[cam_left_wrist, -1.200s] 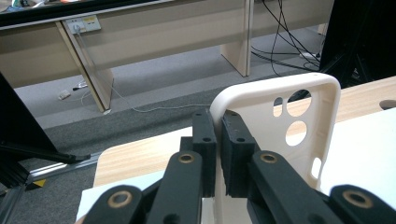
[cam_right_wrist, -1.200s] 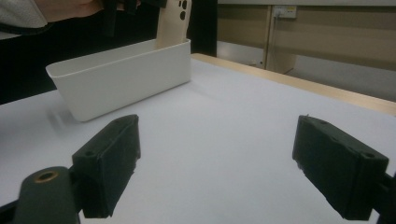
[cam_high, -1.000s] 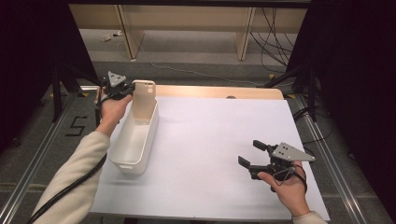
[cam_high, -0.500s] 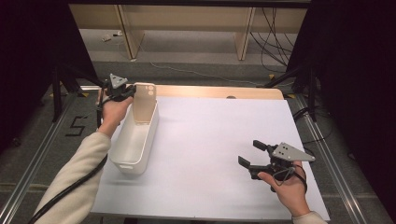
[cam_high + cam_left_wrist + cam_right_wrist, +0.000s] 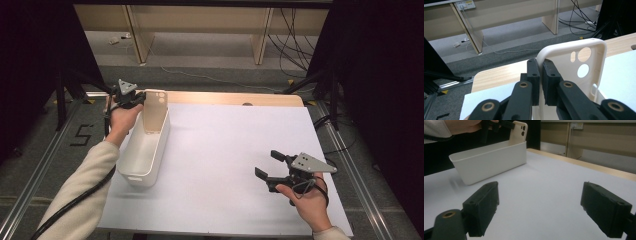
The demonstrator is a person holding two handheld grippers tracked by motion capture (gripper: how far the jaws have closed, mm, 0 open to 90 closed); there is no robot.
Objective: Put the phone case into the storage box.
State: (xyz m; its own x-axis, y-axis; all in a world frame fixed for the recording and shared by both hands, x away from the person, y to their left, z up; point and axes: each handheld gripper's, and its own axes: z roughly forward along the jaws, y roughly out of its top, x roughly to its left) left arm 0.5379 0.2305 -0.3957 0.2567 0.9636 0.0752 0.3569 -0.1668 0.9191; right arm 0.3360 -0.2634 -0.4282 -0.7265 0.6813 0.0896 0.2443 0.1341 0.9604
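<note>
Bright, even overhead light on the table (image 5: 225, 150) — dark edges, near jaws softly blurred.

The left tongs (image 5: 137, 98) and right tongs (image 5: 272, 164) are black, with blocky ribbed pads and arms pinned by brass-ringed pivots. Each carries a grey three-cornered plate dotted with small holes, and a thick black cable trails along the left arm. The person wears light beige knit sleeves (image 5: 82, 192), with a cuff showing at the right wrist.
</note>
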